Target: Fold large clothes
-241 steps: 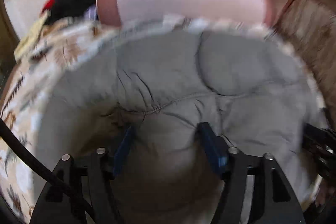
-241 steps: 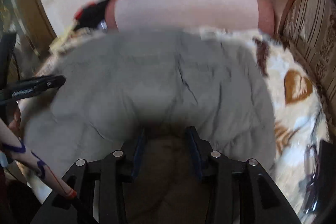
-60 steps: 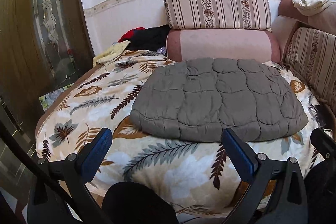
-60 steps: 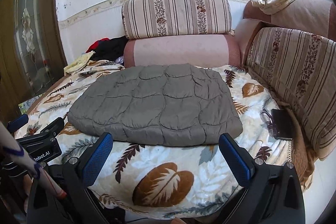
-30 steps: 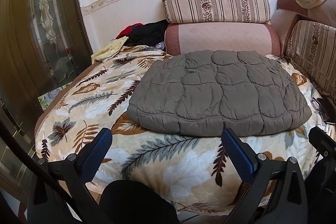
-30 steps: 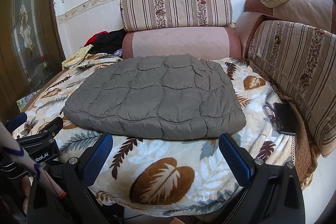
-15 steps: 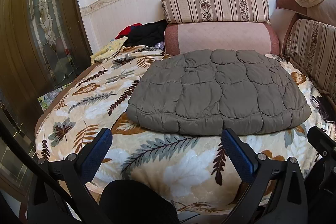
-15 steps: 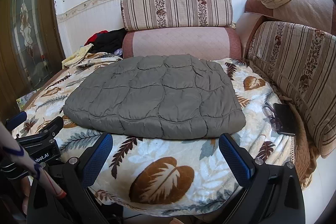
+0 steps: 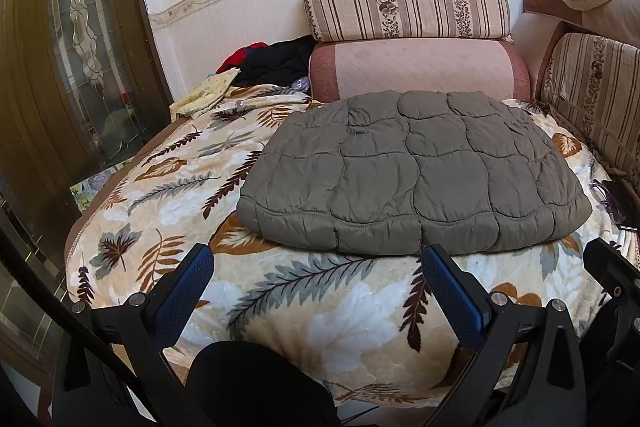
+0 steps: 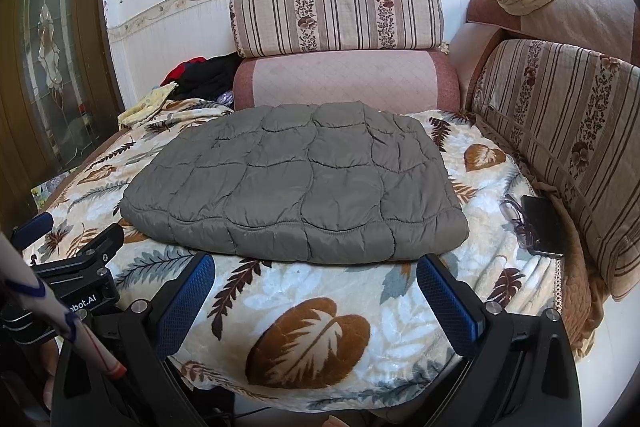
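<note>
Grey quilted jacket lies folded flat mid-bed on leaf-print blanket, far of both tools. We see left gripper jaws wide apart, holding nothing; right gripper likewise spread, near edge.

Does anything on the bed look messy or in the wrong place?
The grey quilted jacket lies folded flat on the leaf-print blanket. What looks messy is the heap of black, red and yellow clothes bunched in the far left corner, and a dark phone-like thing with glasses lying loose at the right edge by the striped cushion.
</note>
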`<state>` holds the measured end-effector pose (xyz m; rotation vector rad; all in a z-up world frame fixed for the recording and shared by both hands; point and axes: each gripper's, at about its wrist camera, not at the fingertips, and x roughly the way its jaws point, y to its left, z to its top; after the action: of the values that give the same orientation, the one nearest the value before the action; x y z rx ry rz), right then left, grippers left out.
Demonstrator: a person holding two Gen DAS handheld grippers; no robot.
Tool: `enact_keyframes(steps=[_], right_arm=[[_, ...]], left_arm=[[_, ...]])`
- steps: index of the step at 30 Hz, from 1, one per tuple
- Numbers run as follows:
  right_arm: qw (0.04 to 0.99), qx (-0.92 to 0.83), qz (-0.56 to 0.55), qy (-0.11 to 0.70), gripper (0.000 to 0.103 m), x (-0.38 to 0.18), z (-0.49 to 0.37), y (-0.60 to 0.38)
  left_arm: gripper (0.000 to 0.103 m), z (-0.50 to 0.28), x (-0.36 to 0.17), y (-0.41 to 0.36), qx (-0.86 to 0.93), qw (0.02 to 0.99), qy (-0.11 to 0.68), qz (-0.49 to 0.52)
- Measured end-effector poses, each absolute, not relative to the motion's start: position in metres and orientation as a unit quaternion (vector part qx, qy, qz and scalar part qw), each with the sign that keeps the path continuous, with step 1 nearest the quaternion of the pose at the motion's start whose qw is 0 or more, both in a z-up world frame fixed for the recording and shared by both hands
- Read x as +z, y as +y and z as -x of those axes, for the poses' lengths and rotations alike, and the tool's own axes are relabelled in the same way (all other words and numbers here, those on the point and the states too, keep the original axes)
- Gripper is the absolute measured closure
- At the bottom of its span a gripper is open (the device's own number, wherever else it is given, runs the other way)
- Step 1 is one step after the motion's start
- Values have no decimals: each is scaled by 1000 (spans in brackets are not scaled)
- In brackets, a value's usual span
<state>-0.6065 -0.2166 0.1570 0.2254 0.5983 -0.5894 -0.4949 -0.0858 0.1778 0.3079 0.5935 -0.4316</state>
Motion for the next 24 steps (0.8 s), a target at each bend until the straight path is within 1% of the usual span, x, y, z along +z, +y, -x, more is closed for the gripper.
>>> enact_keyframes(steps=[24], right_arm=[[905, -283, -107, 299, 1, 153, 605, -222]], left_arm=[[0, 492, 171, -82, -213, 919, 295, -151]])
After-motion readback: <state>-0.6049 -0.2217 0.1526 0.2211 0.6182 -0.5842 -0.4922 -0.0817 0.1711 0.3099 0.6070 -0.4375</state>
